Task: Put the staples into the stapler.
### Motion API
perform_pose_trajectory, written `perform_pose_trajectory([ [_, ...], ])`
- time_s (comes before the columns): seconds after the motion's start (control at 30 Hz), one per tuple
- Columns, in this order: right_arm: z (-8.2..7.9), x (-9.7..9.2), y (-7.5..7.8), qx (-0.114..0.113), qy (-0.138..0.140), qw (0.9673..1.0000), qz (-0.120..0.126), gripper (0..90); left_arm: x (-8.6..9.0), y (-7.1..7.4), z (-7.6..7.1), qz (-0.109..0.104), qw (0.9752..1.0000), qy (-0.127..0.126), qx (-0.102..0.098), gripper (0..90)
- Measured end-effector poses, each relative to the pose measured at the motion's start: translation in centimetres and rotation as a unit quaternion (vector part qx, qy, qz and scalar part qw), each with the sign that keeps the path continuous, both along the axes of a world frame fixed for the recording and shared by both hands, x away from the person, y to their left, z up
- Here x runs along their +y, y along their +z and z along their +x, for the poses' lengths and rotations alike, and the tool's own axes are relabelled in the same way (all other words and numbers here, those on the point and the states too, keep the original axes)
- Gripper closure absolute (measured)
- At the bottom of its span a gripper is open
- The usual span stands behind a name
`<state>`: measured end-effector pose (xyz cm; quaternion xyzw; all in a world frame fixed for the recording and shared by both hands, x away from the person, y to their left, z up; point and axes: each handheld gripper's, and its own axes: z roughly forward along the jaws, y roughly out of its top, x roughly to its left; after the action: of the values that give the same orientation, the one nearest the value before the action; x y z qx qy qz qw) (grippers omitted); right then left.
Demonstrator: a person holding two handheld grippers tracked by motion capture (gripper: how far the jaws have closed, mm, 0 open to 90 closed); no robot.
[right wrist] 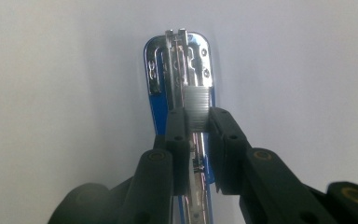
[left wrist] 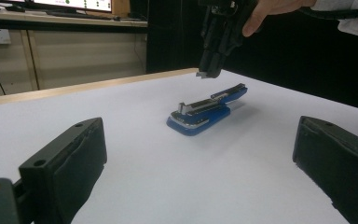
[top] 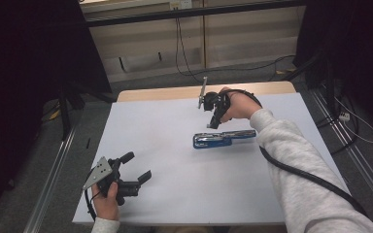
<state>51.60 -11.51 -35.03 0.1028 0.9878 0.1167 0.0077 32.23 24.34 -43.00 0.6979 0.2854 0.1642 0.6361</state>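
**Staple strip held above the opened stapler**

Nearest the person, the left hand-held gripper (top: pixel 135 168) is sitting low over the front left part of the white bench (top: pixel 175 194), with its jaws standing wide apart and nothing between them. From the left gripper view, the two black pads (left wrist: pixel 70 163) are framing the bare bench surface, and the stapler is lying well beyond them.

Further out, near the middle of the bench and somewhat to the right, the blue stapler (top: pixel 218 139) is lying flat and opened, its chrome magazine channel (right wrist: pixel 186 70) facing up. The black top arm (left wrist: pixel 228 92) is angling away from the blue base toward the right side of the bench.

Beyond it, the right hand-held gripper (top: pixel 211 124) is pointing downward, hovering just above the stapler; whether it is touching the stapler cannot be told. Its jaws are clenching on a strip of staples (right wrist: pixel 197 108), a short ribbed grey block pinched between the two pads and sitting directly over the magazine channel in the right gripper view. The right sleeve (top: pixel 296 160) is reaching across the right side of the bench.
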Motion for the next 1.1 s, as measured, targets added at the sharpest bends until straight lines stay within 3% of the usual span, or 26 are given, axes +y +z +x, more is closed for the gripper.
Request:
perform_pose_trajectory([
  [0.2,0.1,0.1,0.1,-0.004,0.001,0.9999,0.01,78.6,0.0,0.0,0.0,0.003,1.0,-0.001,-0.001,2.8],
  [0.47,0.2,0.3,0.0,-0.002,-0.005,0.9999,0.011,78.6,-0.1,0.0,0.0,-0.003,1.0,-0.003,-0.001,2.8],
  [0.53,0.2,0.5,-0.1,0.004,0.005,0.9999,0.009,78.6,0.0,0.1,0.0,0.0,1.0,-0.002,-0.003,2.9],
  [0.57,0.1,0.6,-0.1,0.006,-0.005,1.0,0.005,78.6,0.0,0.1,0.0,0.0,1.0,-0.002,-0.003,2.9],
  [0.63,0.2,0.7,-0.2,0.003,0.008,1.0,0.005,78.6,0.0,0.1,0.0,0.003,1.0,-0.002,-0.006,2.9],
  [1.1,0.2,1.5,-0.1,0.005,0.008,0.9999,0.007,78.5,0.0,0.1,-0.1,0.0,1.0,-0.001,-0.002,2.9],
])
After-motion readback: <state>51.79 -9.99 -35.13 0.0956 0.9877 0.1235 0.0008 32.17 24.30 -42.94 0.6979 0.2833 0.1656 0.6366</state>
